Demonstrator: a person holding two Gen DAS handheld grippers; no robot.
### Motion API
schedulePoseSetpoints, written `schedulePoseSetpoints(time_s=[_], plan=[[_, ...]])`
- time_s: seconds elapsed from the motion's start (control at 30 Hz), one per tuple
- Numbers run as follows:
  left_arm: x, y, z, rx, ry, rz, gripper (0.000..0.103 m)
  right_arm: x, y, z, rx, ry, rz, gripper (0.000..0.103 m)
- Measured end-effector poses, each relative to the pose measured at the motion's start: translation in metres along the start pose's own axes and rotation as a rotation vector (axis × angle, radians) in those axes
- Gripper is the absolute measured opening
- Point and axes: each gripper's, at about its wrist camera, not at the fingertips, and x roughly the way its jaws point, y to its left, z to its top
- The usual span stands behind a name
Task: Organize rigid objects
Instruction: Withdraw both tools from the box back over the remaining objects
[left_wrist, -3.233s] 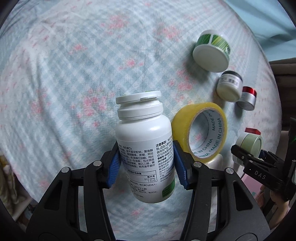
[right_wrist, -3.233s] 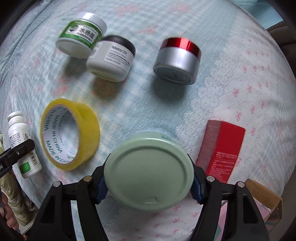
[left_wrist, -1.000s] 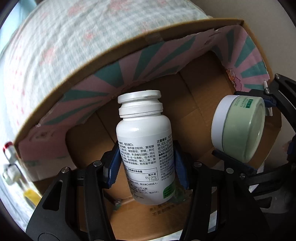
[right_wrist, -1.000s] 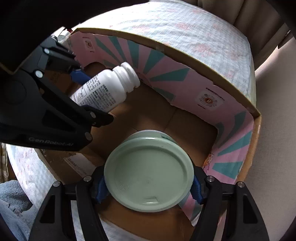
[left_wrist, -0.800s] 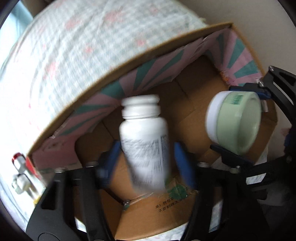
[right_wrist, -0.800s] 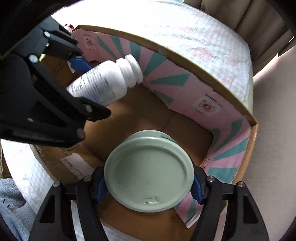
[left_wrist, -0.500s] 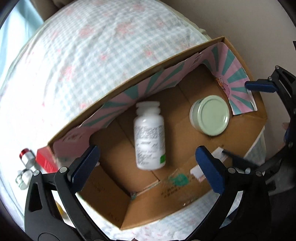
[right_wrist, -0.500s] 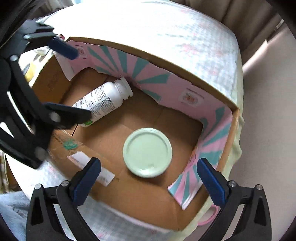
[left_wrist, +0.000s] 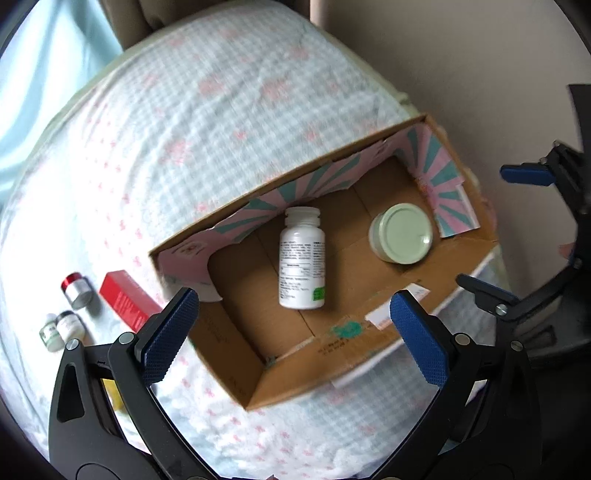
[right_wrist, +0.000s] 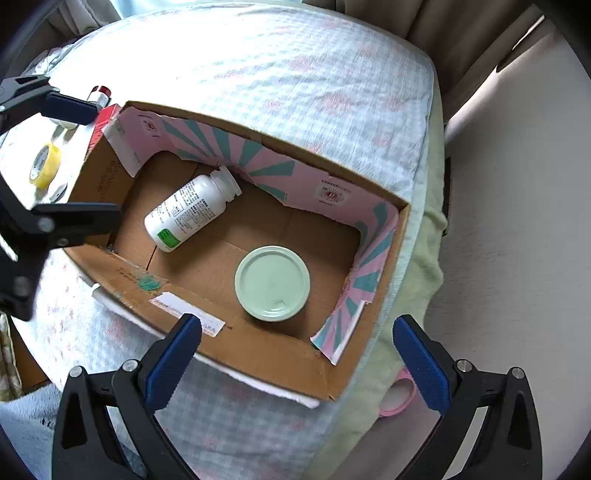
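Note:
A white pill bottle lies on its side in the open cardboard box; it also shows in the right wrist view. A pale green jar stands lid-up in the same box, also in the right wrist view. My left gripper is open and empty above the box's near wall. My right gripper is open and empty above the box's near edge. On the bedspread left of the box lie a red carton, a silver jar with red lid and two small white jars.
A yellow tape roll lies on the checked bedspread left of the box. The box sits near the bed's edge; bare floor lies to the right. A pink ring lies below the bed's edge.
Both grippers opened and dropped the bottle and the green jar into the box, then rose up and back. Earlier, both were carried from the bedspread to the box.

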Motion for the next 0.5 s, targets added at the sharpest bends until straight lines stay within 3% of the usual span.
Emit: schedulePoseSetpoints(time_s=[0.23, 0.5], plan=[[-0.05, 0.02, -0.029, -0.096, -0.097, 0.0, 0.103, -0.038, 0.001, 0.005, 0.044, -0.057, 0.059, 0.103], [-0.112, 0.072, -0.102, -0.262, -0.171, 0.012, 0.103, -0.086, 0.037, 0.026, 0.048, -0.123, 0.094, 0.103]])
